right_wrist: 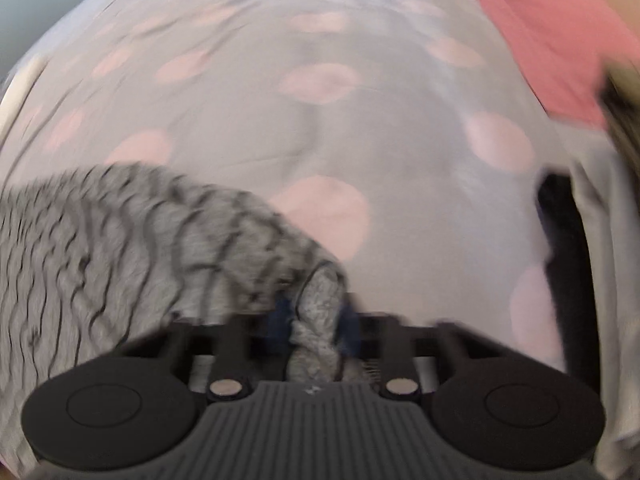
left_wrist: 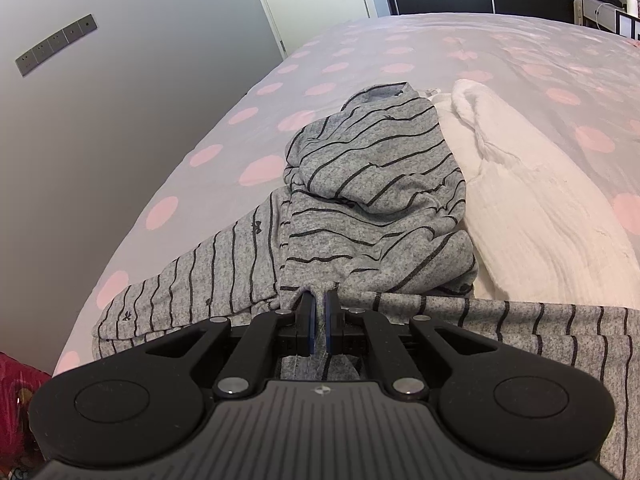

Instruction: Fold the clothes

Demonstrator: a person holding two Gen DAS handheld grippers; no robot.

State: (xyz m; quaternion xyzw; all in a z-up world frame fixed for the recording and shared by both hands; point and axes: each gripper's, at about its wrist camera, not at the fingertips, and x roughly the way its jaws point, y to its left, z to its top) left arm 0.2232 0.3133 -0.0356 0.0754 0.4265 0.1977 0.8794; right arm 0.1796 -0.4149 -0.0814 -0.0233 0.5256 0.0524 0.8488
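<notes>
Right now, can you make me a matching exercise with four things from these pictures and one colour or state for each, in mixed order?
Things:
1. striped garment
2. bedsheet
3. cream cloth
4. left claw

States:
A. pale with pink dots
B. plain, lying right of the striped one
C. shut on fabric
D. grey with dark lines, crumpled

Pairs: 1-D, 2-A, 3-B, 4-C

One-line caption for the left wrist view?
Left gripper pinches the striped grey garment, heaped beside a white cloth on a polka-dot bedspread.
</notes>
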